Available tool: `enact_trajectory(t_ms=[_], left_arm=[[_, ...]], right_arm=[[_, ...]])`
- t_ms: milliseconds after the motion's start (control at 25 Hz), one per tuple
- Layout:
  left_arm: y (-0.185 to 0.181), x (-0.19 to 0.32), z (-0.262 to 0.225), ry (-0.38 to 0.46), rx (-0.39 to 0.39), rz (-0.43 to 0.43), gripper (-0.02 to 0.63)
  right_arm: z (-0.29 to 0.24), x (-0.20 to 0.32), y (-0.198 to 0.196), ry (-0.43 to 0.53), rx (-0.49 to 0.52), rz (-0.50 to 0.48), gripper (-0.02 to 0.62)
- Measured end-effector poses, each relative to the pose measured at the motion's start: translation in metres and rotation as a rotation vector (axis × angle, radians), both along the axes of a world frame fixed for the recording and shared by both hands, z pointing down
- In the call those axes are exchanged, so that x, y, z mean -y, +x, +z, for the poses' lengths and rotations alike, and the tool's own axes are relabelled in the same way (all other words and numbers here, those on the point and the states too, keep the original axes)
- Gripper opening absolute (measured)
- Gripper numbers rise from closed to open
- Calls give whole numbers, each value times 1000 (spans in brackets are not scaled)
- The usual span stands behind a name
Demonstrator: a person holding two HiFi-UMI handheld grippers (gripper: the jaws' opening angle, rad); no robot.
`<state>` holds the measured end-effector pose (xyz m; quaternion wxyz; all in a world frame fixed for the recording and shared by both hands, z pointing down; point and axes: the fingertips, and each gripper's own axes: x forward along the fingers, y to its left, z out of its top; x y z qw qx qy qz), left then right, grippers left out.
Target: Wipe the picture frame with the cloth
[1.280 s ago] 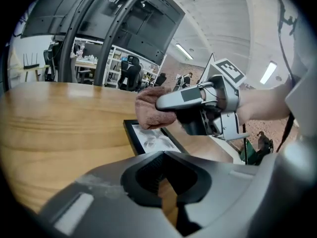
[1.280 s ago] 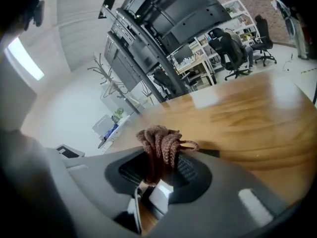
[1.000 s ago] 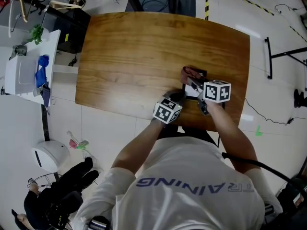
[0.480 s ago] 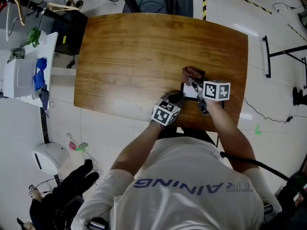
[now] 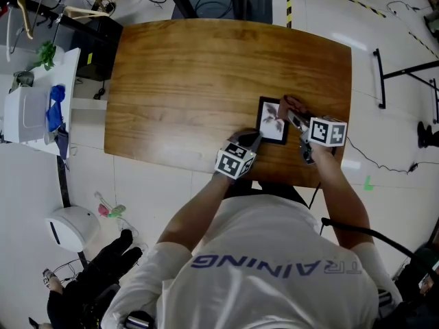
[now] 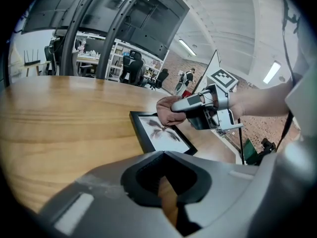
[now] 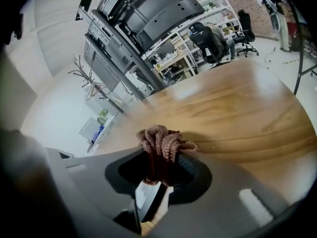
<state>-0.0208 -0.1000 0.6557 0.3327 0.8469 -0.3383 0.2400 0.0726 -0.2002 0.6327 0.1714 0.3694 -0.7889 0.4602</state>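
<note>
The picture frame [image 5: 272,120] lies flat, face up, near the person's edge of the wooden table [image 5: 185,74], between the two tools. The right gripper [image 5: 295,114] has its jaws clamped on a bunched brown cloth [image 5: 291,105], which sticks out past the tips as a soft wad, so that fabric and not hard plastic meets the glass. The wad sits at the frame's far right corner, touching it or very nearly, which looks like one end of a wiping stroke.

The left gripper [image 5: 252,141] has its jaws drawn almost together, with only a sliver of table showing between them and nothing held. Its tip rests at the frame's near left corner, probably to pin the light frame so the rubbing does not push it across the smooth wood. Whether it actually presses on the frame cannot be told.
</note>
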Motion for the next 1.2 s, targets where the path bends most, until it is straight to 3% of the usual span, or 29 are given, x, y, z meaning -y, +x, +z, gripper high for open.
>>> enact_trajectory(t_ms=[320, 520, 680, 800, 1200], left_arm=[[0, 0, -1, -5, -6, 1, 6], [0, 0, -1, -9, -5, 2, 6], [0, -1, -1, -11, -8, 1, 6], [0, 0, -1, -12, -9, 1, 6], [0, 0, -1, -4, -4, -1, 6]], right_arm=[[-10, -2, 22, 51, -64, 39, 117], [-30, -17, -28, 122, -21, -42, 117], [-25, -35, -74, 71, 35, -114, 117], [-14, -42, -89, 36, 17, -154, 117], [-1, -39, -63, 31, -72, -144, 117]])
